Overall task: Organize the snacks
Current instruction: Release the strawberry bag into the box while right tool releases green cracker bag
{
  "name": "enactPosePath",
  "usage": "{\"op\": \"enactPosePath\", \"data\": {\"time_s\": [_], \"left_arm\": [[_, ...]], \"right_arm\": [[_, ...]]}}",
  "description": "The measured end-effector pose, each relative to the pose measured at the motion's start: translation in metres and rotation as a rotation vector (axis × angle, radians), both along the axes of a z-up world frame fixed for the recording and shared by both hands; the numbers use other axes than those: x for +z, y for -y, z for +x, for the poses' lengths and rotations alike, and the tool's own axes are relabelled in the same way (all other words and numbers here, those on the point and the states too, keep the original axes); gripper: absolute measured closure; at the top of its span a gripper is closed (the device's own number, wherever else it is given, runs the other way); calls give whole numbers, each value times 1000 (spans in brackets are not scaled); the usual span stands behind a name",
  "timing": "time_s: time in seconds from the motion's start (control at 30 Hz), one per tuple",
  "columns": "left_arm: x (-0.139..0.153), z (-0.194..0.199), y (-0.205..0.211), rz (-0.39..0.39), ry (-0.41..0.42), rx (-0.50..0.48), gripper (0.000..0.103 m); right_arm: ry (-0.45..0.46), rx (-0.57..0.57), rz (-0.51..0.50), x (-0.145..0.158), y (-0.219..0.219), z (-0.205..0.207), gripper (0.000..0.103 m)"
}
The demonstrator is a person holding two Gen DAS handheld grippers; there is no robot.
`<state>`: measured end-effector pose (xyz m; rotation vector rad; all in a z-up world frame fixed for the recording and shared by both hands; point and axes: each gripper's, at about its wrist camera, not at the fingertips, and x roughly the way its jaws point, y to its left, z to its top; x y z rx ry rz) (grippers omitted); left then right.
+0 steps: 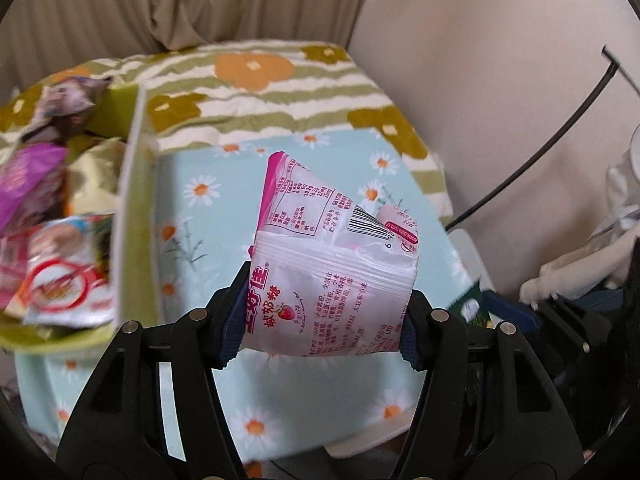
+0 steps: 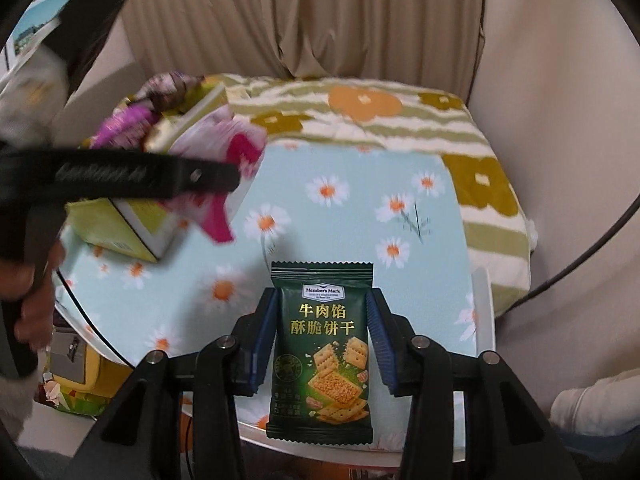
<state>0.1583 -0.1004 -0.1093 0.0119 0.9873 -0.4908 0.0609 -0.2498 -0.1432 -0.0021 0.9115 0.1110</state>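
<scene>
In the left wrist view my left gripper (image 1: pixel 322 318) is shut on a pink and white candy packet (image 1: pixel 332 280) with a strawberry printed on it, held above the daisy cloth. To its left stands a green box (image 1: pixel 134 184) filled with several snack packets (image 1: pixel 60 272). In the right wrist view my right gripper (image 2: pixel 323 336) is shut on a dark green cracker packet (image 2: pixel 322 350), held upright over the table's near edge. The left gripper (image 2: pixel 236 176) with the pink packet (image 2: pixel 224 168) shows blurred at the left, beside the green box (image 2: pixel 120 224).
A pale blue daisy cloth (image 2: pixel 352 208) covers the small table. A green striped flower blanket (image 2: pixel 400 112) lies at its far side against a beige curtain (image 2: pixel 300 20). A black cable (image 1: pixel 560 136) runs along the wall at the right. A person's hand (image 2: pixel 28 280) grips the left handle.
</scene>
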Motion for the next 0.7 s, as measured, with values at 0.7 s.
{"op": "enactPosePath", "data": {"time_s": [0.7], "left_arm": [[92, -28, -188, -28, 142, 358, 45]], "right_arm": [[174, 194, 107, 115, -88, 46, 62]]}}
